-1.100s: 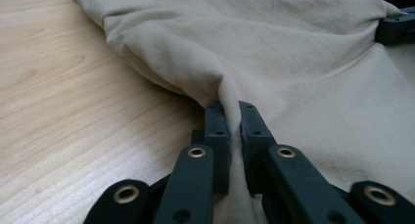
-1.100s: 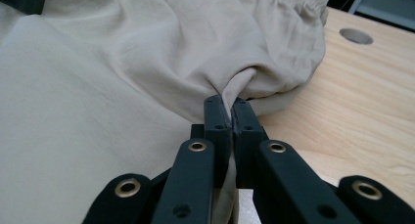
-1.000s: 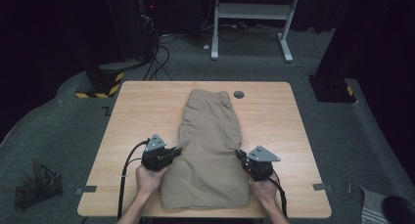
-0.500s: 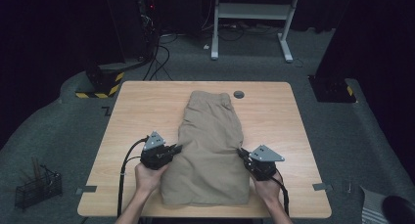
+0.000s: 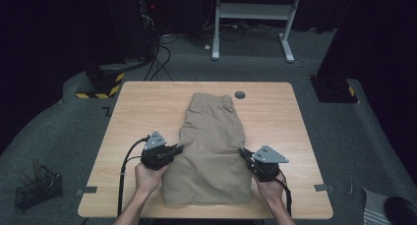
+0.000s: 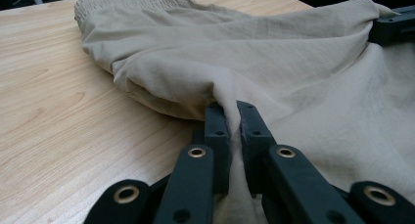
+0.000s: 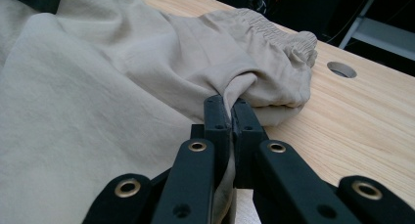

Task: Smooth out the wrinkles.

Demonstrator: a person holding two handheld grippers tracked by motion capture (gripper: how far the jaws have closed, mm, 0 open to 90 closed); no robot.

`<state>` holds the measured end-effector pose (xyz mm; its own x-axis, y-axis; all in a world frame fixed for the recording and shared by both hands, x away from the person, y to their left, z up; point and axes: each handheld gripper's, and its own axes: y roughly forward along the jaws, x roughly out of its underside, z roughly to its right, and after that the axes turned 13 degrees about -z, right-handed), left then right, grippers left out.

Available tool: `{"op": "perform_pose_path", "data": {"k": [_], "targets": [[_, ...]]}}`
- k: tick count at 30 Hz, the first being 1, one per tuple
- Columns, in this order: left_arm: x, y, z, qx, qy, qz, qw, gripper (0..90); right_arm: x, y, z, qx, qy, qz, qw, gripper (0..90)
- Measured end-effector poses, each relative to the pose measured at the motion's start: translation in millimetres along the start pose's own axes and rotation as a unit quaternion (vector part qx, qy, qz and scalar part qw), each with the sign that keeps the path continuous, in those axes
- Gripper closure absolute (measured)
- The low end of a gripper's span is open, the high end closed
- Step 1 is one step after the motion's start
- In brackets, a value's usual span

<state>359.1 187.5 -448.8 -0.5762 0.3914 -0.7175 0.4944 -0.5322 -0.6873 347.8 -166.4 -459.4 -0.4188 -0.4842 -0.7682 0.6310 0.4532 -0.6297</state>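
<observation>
One pair of tan shorts (image 5: 211, 151) lies flat along the middle of the wooden tabletop (image 5: 133, 112), elastic waistband toward the far edge, hem near the person. Both side edges are pinched about halfway along: the left tongs (image 5: 178, 148) are clamped on a fold of cloth at the left edge, the right tongs (image 5: 243, 152) on a fold at the right edge. Just beyond the waistband sits a round cable hole (image 5: 240, 94).
</observation>
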Motion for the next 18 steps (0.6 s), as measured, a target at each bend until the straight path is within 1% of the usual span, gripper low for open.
{"op": "perform_pose_path", "data": {"k": [5, 13, 15, 18], "targets": [[-1.2, -5.9, 1.6, 0.000, 0.003, 0.000, 1.0000, 85.1, -0.5, -2.8, -1.6, -0.004, 0.000, 0.006, 1.0000, 87.9], [-4.9, -11.3, 4.3, 0.000, 0.009, 0.007, 0.9999, 85.1, -3.5, -10.0, -2.5, -0.003, -0.008, 0.016, 0.9998, 87.9], [-5.3, -11.9, 3.7, 0.005, 0.006, 0.009, 0.9999, 85.1, -3.9, -11.4, -2.3, -0.002, -0.010, 0.017, 0.9998, 87.9], [-5.5, -12.1, 3.7, 0.006, 0.006, 0.008, 0.9999, 85.1, -3.8, -11.9, -1.9, -0.003, -0.011, 0.017, 0.9998, 87.9]]}}
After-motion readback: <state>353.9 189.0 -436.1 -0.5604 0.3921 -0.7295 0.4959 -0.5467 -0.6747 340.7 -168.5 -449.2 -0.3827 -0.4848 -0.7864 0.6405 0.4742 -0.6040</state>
